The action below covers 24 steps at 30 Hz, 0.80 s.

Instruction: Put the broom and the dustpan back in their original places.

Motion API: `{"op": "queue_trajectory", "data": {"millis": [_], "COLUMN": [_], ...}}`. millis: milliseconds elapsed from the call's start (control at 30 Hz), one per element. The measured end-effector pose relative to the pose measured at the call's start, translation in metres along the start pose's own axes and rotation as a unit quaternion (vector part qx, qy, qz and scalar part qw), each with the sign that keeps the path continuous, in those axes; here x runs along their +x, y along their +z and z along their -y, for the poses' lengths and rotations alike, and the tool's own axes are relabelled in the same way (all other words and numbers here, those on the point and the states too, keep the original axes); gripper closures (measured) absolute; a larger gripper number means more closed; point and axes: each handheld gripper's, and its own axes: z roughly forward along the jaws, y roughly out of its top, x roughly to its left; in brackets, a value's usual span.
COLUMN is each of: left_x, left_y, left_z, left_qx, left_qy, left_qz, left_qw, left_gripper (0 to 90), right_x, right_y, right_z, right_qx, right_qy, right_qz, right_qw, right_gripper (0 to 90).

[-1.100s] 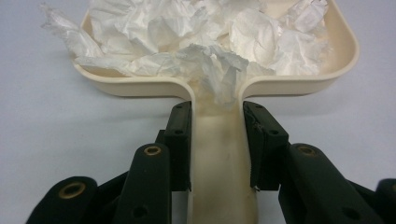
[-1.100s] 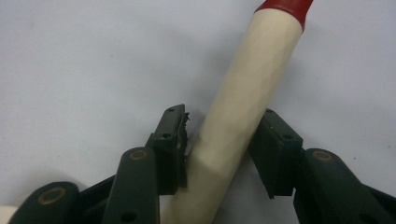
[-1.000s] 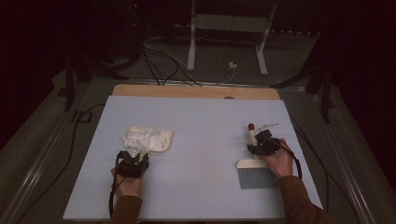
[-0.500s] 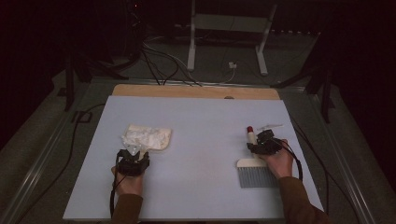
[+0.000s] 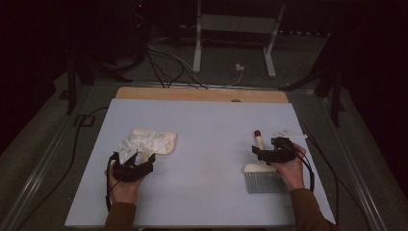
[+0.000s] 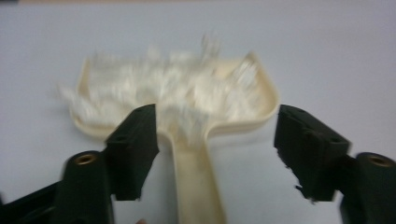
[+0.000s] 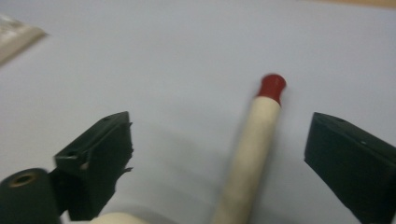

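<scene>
Dark lab: cables (image 5: 163, 62), stand legs (image 5: 233, 43)

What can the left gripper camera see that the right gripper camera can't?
Left gripper view: the cream dustpan's handle lying between the open left gripper, white scraps heaped in the pan.

Right gripper view: the brush handle with its red tip, lying between the open right gripper.

Both share the pale table and a bit of dustpan.
</scene>
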Motion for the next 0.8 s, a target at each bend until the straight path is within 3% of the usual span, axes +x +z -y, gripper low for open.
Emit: {"op": "queue_trajectory", "data": {"millis": [133,433,633,800], "left_x": [0.004,0.01,0.008,0.011], "left_y": [-0.014,-0.027,-0.031,-0.032], "left_z": [-0.011,-0.014,-0.011,-0.005], "left_qx": [-0.025,-0.047,-0.051,-0.054], "left_qy": [0.009,0.013,0.033,0.022], "left_qz": [0.031,0.053,0.064,0.063], "left_qw": [0.9992,0.9974,0.9961,0.9963], "left_gripper": [20.6,1.7,0.6,0.6], "right_x": [0.007,0.025,0.029,0.028], "right_y": [-0.009,-0.027,-0.035,-0.04], "right_z": [0.005,0.02,0.029,0.034], "right_qx": [-0.03,-0.092,-0.115,-0.129], "right_qy": [-0.012,-0.035,-0.036,-0.031], "right_qz": [-0.015,-0.057,-0.063,-0.066], "right_qw": [0.9994,0.9935,0.9907,0.9889], "right_gripper": [1.9,0.0,0.0,0.0]}}
